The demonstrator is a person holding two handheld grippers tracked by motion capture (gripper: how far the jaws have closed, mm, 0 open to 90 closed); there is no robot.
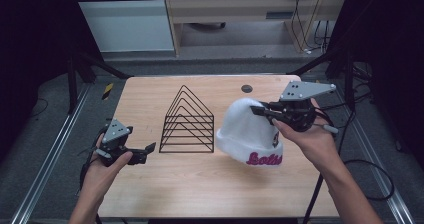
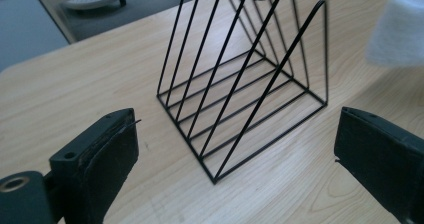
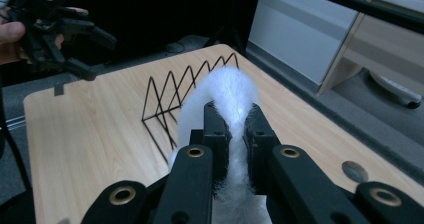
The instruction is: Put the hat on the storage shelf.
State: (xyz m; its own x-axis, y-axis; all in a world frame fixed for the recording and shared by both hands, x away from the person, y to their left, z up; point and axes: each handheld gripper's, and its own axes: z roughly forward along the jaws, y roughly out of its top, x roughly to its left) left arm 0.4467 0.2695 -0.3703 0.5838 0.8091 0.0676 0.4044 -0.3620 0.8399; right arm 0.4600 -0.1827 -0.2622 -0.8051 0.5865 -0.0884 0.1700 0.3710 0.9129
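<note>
The high view looks forward and down over the whole table (image 1: 200, 184). Both gripper views sit low and close, sharing the wire rack (image 2: 240, 84) from opposite sides.

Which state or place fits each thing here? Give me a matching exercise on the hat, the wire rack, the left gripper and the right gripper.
Things:
1. white hat
2. wire rack
3. left gripper
4. right gripper

States:
A. open, holding nothing
B. standing on the table, touched by neither gripper
C. pinched between two jaws
D. shut on fabric

Pairs: 1-C, 2-B, 3-A, 4-D
</note>
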